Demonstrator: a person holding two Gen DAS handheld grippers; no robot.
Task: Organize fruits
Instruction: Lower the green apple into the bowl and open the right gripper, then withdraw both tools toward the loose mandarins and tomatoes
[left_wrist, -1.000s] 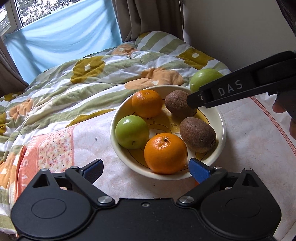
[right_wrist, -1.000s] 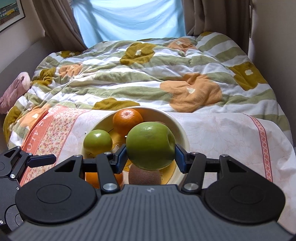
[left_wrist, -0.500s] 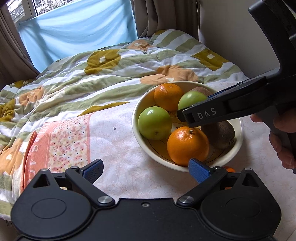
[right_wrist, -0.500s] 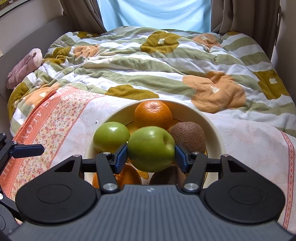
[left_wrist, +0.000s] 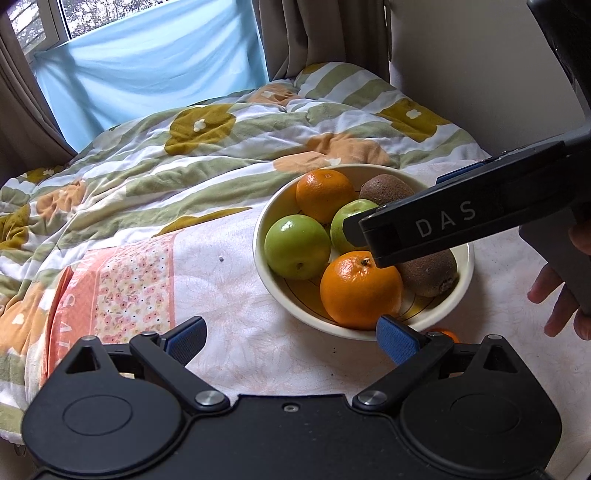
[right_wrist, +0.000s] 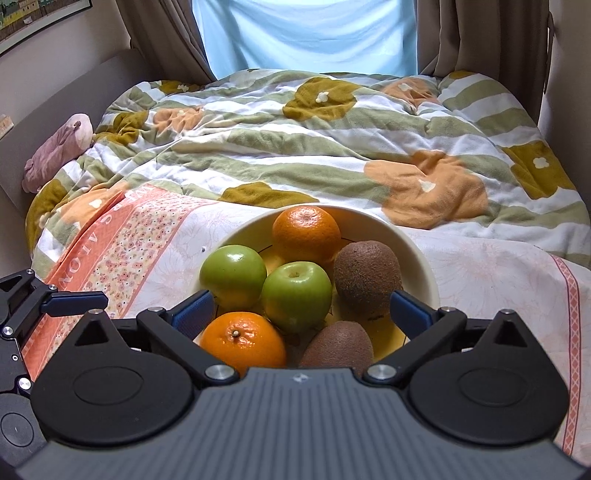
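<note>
A cream bowl (right_wrist: 421, 258) on the bed holds two green apples, two oranges and two kiwis. My right gripper (right_wrist: 299, 314) is open above the bowl's near side, its blue pads either side of the middle green apple (right_wrist: 297, 295), which rests in the bowl between the other apple (right_wrist: 232, 277) and a kiwi (right_wrist: 367, 280). In the left wrist view the right gripper (left_wrist: 461, 218) hangs over the bowl (left_wrist: 269, 273) and hides part of that apple (left_wrist: 347, 225). My left gripper (left_wrist: 291, 339) is open and empty in front of the bowl. A small orange fruit (left_wrist: 445, 334) peeks out behind its right finger.
The bowl stands on a pale floral cloth (left_wrist: 229, 295) with a pink border, spread over a green, orange and white quilt (right_wrist: 295, 147). A pink soft toy (right_wrist: 59, 151) lies at the far left. A wall (left_wrist: 461, 74) and curtains close the right side.
My right gripper has lowered the green apple into the bowl and opened, letting it go. The left gripper has drifted left, so the bowl sits further right in its view.
</note>
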